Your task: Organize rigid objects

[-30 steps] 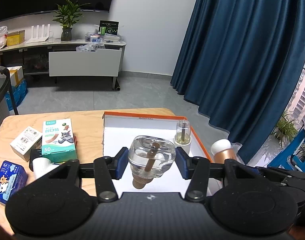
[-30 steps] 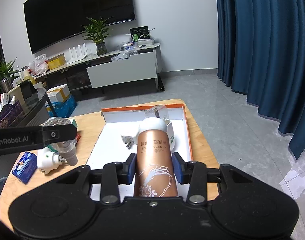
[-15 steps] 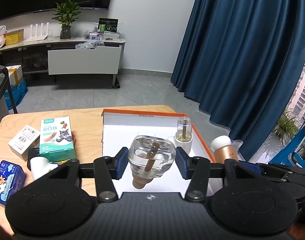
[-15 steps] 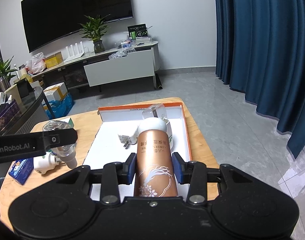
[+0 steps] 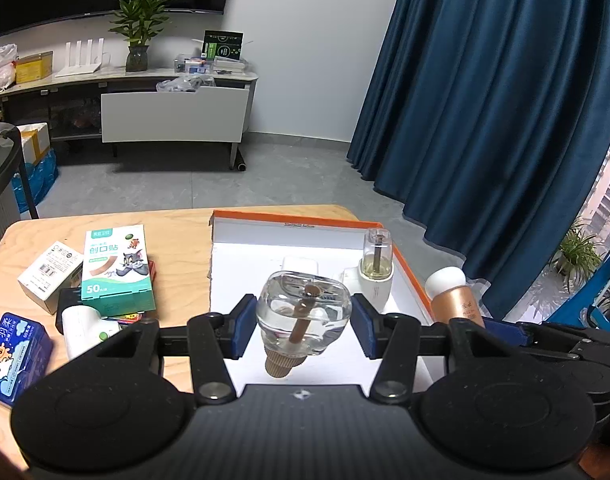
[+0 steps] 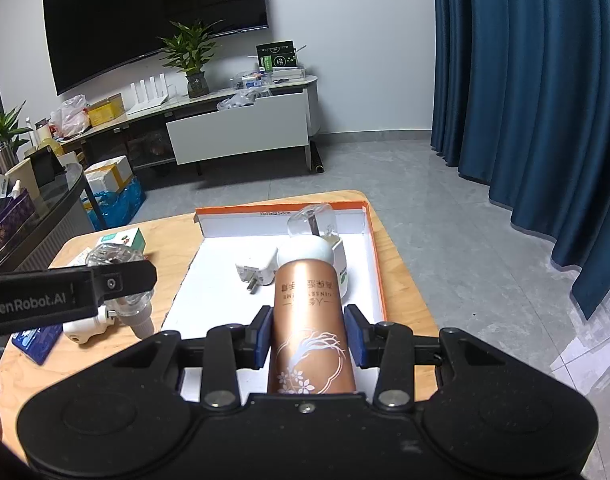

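Note:
My left gripper (image 5: 304, 322) is shut on a clear glass bottle (image 5: 304, 304) with a brown wick and a tan cap, held above the near part of the white tray (image 5: 293, 222) with an orange rim. My right gripper (image 6: 309, 334) is shut on a copper bottle (image 6: 309, 320) with a white cap, held over the same tray (image 6: 371, 248). In the left wrist view the copper bottle (image 5: 455, 298) shows just past the tray's right rim. The right wrist view shows the left gripper (image 6: 113, 286) and its clear bottle (image 6: 115, 258) left of the tray.
In the tray stand a white plug-in diffuser (image 5: 375, 270) and a white charger plug (image 6: 257, 268). Left of the tray on the wooden table (image 5: 181, 240) lie a green plaster box (image 5: 117, 272), a small white box (image 5: 49, 276), a blue pack (image 5: 13, 356) and a white device (image 5: 81, 328).

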`<state>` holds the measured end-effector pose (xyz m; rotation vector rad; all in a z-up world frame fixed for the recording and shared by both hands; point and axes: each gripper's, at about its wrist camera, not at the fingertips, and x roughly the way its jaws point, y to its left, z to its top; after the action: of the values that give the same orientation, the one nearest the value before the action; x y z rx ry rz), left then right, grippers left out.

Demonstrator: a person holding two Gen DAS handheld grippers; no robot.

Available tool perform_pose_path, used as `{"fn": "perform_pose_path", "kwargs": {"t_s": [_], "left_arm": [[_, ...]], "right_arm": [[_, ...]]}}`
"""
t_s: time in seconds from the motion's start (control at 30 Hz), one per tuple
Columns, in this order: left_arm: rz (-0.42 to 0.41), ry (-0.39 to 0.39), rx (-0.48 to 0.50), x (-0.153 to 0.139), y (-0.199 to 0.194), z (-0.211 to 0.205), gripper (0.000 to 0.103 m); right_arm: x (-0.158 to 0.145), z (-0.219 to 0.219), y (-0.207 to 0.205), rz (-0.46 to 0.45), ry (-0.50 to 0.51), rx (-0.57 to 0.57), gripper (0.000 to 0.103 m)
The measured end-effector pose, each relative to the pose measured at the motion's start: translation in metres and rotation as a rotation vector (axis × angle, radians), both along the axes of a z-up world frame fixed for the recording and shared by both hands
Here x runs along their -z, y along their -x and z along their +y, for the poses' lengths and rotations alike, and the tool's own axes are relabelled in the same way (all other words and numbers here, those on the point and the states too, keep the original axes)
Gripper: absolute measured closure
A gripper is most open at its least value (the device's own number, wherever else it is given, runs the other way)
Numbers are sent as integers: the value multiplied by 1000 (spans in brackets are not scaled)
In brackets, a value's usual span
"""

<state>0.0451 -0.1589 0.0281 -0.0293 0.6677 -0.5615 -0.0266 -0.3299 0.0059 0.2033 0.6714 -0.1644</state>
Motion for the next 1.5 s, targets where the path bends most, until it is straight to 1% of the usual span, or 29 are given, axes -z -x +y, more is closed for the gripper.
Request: {"fn": "perform_pose_path", "kwargs": {"t_s": [0.37, 0.87, 1.0, 1.1, 1.23, 1.37, 1.5], "left_arm": [[0, 4, 6, 2, 1, 0, 51], [7, 10, -3, 6, -1, 2, 51], [18, 8, -9, 8, -3, 2, 51], [16, 5, -8, 8, -1, 4, 51], [25, 3, -13, 9, -4, 4, 51], [18, 3, -6, 8, -2, 4, 51], [14, 0, -8, 7, -2, 4, 51]], "right_arm": [[-1, 3, 1, -1, -1, 15, 55], [0, 0, -1, 11, -8, 5, 55], [-1, -1, 0, 1, -12, -6, 55], [3, 0, -5, 18, -7, -15, 55], [2, -2, -2, 4, -15, -16, 55], [4, -5, -5, 21, -13, -19, 55], [2, -4, -4, 12, -16, -26, 55]]}}
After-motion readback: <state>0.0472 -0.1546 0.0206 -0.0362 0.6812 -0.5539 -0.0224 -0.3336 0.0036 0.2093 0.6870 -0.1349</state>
